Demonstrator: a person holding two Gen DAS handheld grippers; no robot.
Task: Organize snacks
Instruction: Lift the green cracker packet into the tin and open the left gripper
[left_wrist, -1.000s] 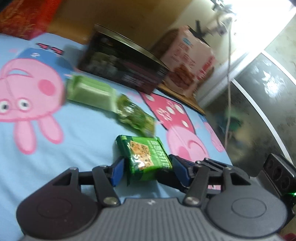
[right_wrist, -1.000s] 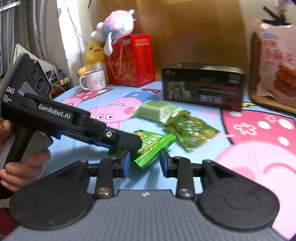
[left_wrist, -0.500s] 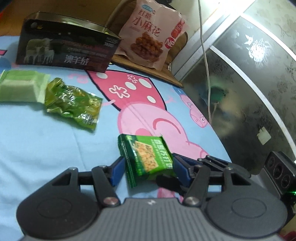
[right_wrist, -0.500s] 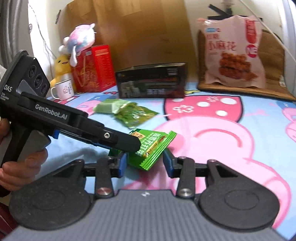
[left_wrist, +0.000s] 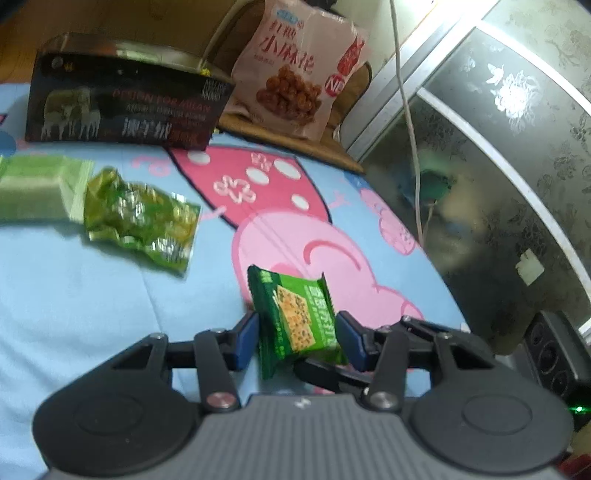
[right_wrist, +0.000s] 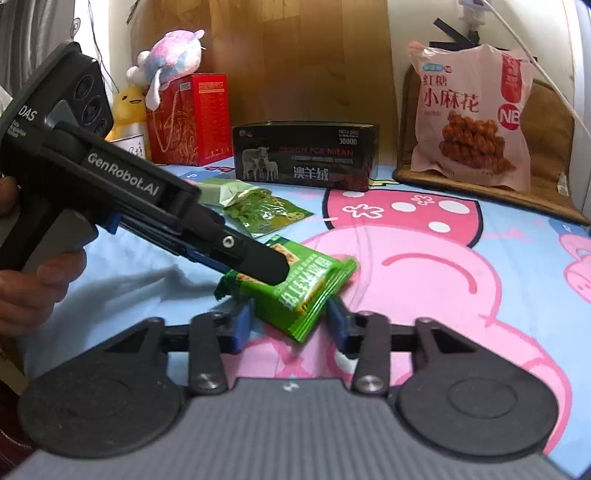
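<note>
A dark green snack packet (left_wrist: 295, 317) stands tilted between the blue pads of my left gripper (left_wrist: 297, 338). The jaws are closing and both pads touch its sides. In the right wrist view the left gripper (right_wrist: 271, 267) reaches in from the left, a person's hand (right_wrist: 33, 280) on its handle, with its finger lying over the packet (right_wrist: 314, 280). The packet's near corner hangs between the pads of my right gripper (right_wrist: 291, 326), whose jaws are also closing, with a thin gap still showing on the left. One of the right gripper's fingers (left_wrist: 321, 369) shows under the packet.
On the blue-and-pink cartoon bedsheet (left_wrist: 92, 295) lie a crinkled green bag (left_wrist: 140, 221) and a pale green packet (left_wrist: 33, 188). Behind them stand a black box (right_wrist: 306, 155), a large pink snack bag (right_wrist: 469, 118), a red box (right_wrist: 188, 118) and plush toys (right_wrist: 170, 55). A patterned glass door (left_wrist: 498, 166) is on the right.
Both views swung right a second ago, then held still. The left jaws have narrowed onto the packet, which now stands more upright. The right jaws widened, then narrowed again.
</note>
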